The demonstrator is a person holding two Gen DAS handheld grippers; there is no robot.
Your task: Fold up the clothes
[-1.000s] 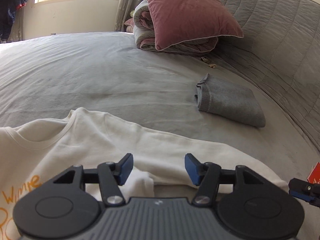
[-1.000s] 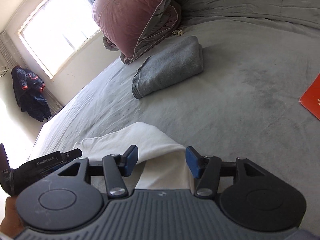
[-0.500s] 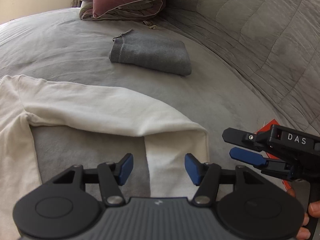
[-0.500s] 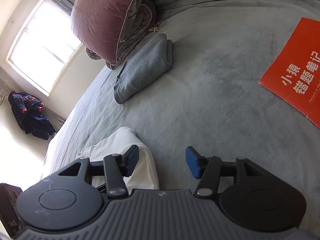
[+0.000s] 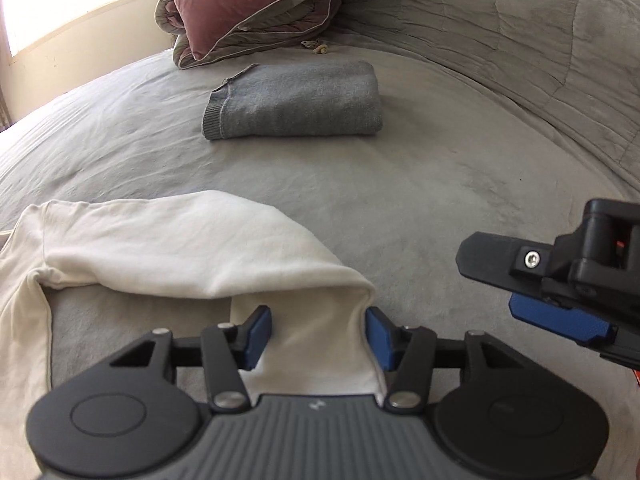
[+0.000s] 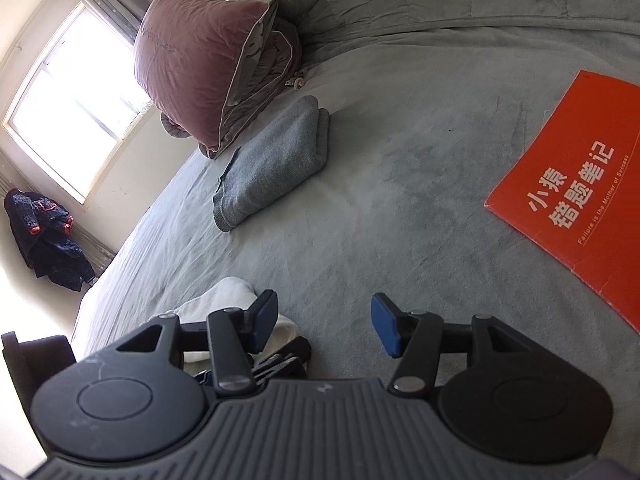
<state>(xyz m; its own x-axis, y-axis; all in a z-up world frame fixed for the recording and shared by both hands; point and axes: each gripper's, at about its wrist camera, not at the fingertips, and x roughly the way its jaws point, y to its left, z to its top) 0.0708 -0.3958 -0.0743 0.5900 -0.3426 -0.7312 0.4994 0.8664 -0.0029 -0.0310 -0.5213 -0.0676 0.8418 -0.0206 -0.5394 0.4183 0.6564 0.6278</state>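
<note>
A white sweatshirt (image 5: 160,248) lies on the grey bed (image 5: 400,200), its sleeve doubled back toward me. My left gripper (image 5: 318,338) is open, and the sleeve's end (image 5: 316,320) sits between its blue pads without being pinched. My right gripper (image 5: 492,286) hovers just to the right, above bare bedding. In the right wrist view the right gripper (image 6: 324,328) is open with nothing between its fingers. A bit of the white sweatshirt (image 6: 224,296) shows at its lower left.
A folded grey sweater (image 5: 296,100) lies further up the bed. A mauve pillow on a rolled quilt (image 5: 248,0) sits behind it. An orange booklet (image 6: 580,184) lies to the right. A padded grey headboard (image 5: 520,32) curves around. A dark jacket (image 6: 44,236) hangs near the window.
My left gripper swung right and came down over the sleeve's end, which now lies between its fingers. My right gripper moved right, off the white cloth, over bare bed.
</note>
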